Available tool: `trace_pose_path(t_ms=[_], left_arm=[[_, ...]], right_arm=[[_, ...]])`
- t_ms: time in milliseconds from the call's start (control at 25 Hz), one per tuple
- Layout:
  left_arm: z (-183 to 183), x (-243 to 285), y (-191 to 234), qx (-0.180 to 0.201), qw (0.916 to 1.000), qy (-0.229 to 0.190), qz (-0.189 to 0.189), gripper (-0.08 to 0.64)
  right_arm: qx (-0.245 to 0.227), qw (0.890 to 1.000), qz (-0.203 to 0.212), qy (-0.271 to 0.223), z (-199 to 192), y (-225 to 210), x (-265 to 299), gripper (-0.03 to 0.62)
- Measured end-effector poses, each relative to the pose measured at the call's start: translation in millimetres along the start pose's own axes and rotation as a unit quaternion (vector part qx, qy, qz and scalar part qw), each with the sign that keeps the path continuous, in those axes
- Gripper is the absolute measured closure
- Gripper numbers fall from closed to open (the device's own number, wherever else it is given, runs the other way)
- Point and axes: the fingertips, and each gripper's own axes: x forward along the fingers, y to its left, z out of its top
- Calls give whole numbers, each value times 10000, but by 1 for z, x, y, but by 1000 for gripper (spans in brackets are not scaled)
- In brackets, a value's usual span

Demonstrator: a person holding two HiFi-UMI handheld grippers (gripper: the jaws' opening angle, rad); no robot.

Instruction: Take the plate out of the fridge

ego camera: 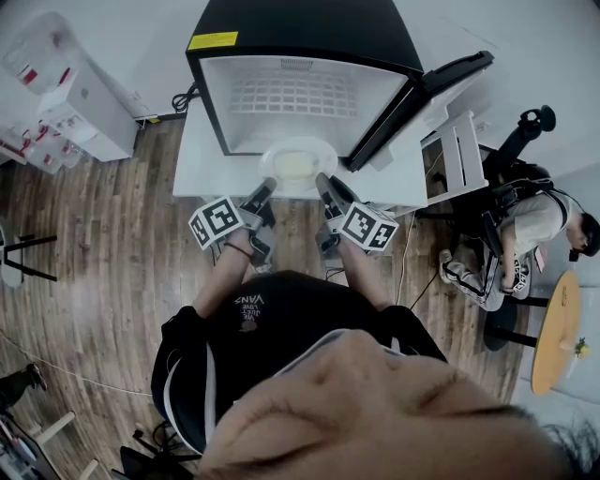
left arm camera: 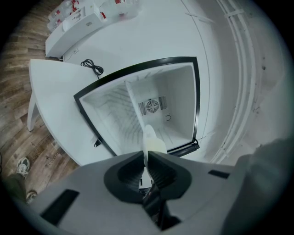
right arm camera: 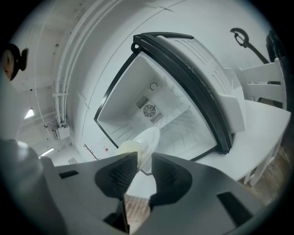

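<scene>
A: Left gripper (left arm camera: 146, 157)?
B: Jaws nearly together, pinching the plate (left arm camera: 151, 140) rim edge-on.
A: Right gripper (right arm camera: 144, 158)?
B: Jaws wider, clamped on the opposite rim.
A: Plate position?
B: Held between both grippers above the white tabletop (ego camera: 202, 159), just at the open fridge's (ego camera: 300, 28) mouth.

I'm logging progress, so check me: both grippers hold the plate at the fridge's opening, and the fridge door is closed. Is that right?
Not quite. The fridge door is open, swung out to the right, as the head view shows. The rest holds: the left gripper and the right gripper both hold the plate at the opening of the fridge.
</scene>
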Motion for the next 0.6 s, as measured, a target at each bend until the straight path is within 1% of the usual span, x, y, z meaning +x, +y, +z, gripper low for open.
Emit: trace_pose_path(t_ms=[600], left_arm=[[-22, -25, 3, -9, 9999, -117, 95, 523]], right_arm=[[-26, 9998, 135, 152, -21, 7, -20, 489]])
